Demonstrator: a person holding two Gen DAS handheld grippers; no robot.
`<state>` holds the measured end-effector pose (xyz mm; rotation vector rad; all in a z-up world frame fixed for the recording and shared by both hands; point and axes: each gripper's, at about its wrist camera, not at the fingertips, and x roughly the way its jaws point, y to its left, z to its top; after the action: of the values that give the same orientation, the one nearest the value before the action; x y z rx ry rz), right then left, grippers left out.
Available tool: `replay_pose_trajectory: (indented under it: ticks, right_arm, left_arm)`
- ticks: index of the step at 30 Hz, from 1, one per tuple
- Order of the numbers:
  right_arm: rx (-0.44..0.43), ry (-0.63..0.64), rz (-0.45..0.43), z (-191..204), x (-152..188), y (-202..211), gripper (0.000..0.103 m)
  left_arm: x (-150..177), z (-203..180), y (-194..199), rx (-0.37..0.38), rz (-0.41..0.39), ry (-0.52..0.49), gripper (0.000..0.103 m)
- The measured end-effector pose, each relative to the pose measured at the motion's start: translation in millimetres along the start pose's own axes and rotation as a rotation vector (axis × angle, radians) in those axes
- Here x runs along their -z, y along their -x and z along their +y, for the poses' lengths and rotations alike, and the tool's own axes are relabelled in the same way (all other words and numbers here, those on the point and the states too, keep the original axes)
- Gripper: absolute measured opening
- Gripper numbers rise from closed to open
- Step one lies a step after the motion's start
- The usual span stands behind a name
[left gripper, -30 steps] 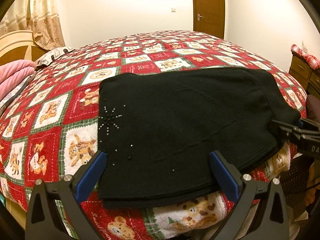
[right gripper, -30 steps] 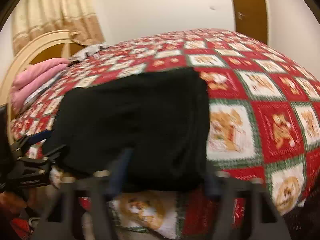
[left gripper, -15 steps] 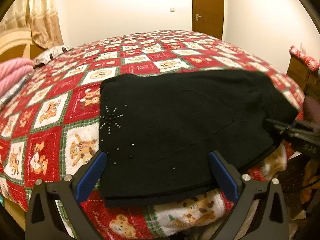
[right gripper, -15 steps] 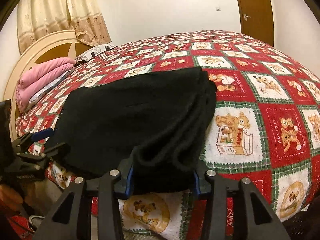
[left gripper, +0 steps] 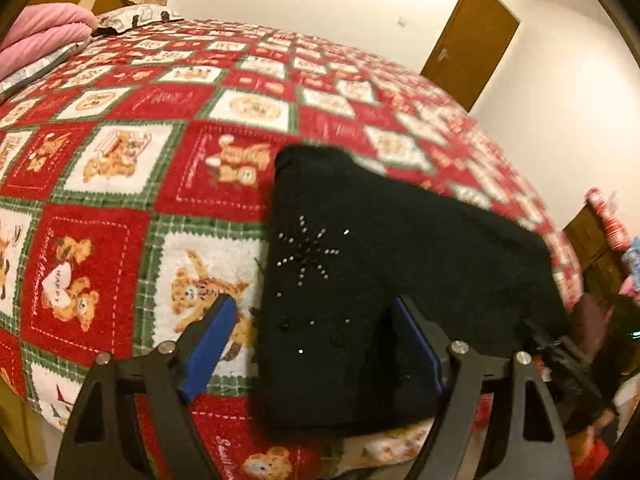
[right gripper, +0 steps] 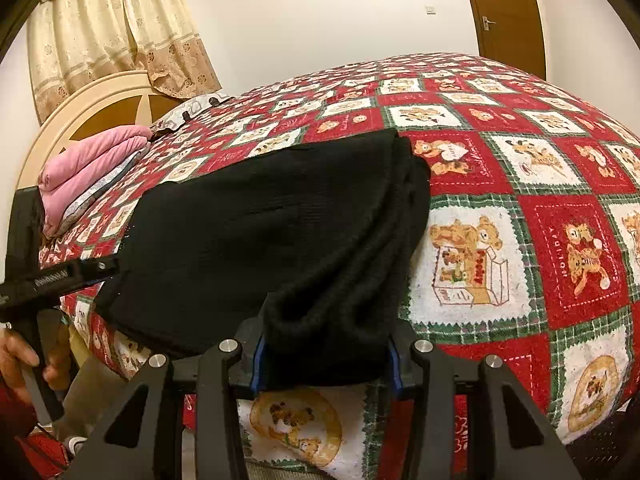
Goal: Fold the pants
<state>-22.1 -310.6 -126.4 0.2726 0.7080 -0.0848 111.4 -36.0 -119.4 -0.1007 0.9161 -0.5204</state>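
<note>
**Desk:** Bedroom, evening light: what does the left wrist view show?

**Photographer:** Red-and-green teddy-bear quilt covering the bed, brown door in the far wall. The black pants lie folded near the bed's front edge, a star of small studs on top. The left hand-held gripper stands wide, its blue pads either side of the pants' near left corner; whether it touches the cloth I cannot tell.

**Desk:** And the right wrist view?

**Photographer:** Same quilt, with a cream curtain, a round headboard and a stack of pink bedding behind. The right hand-held gripper is drawn narrow, pinched on a bunched roll of the pants at their near right corner. The left one enters from the side, held in a bare hand.

**Desk:** How will the cloth behave?

**Photographer:** My reading: a soft, thick knit, light enough to lift by a corner, but limp. It droops over the bed's edge and stacks in several layers along the right fold, so it will sag and could slide apart if only the top layer is caught.

**Desk:** Where to take hold?

**Photographer:** At the two near corners, through all layers. The left should close on the corner below the studs, not on them; they look hard and slippery.
</note>
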Motion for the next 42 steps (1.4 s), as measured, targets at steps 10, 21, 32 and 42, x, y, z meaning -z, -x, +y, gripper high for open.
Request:
replay_pose_trajectory:
  ticks: [10,21,32,42]
  right_arm:
    - [-0.005,-0.01,0.004,-1.4,-0.3,-0.3,0.047]
    - [-0.007,-0.012,0.006,-2.6,-0.4,-0.6,0.047]
    - [-0.01,-0.023,0.007,-3.1,-0.1,-1.0,0.047]
    - [-0.012,-0.029,0.005,-3.5,0.2,-0.8,0.047]
  left_arm:
    - [10.9,6.5,7.3,0.055,0.007,0.07,0.079]
    - [11.6,10.3,15.7,0.031,-0.032,0.108,0.024]
    - [22.5,-9.0,7.9,0.046,0.091,0.029,0.081]
    - [17.9,32.1,18.4,0.161,0.041,0.269,0.012]
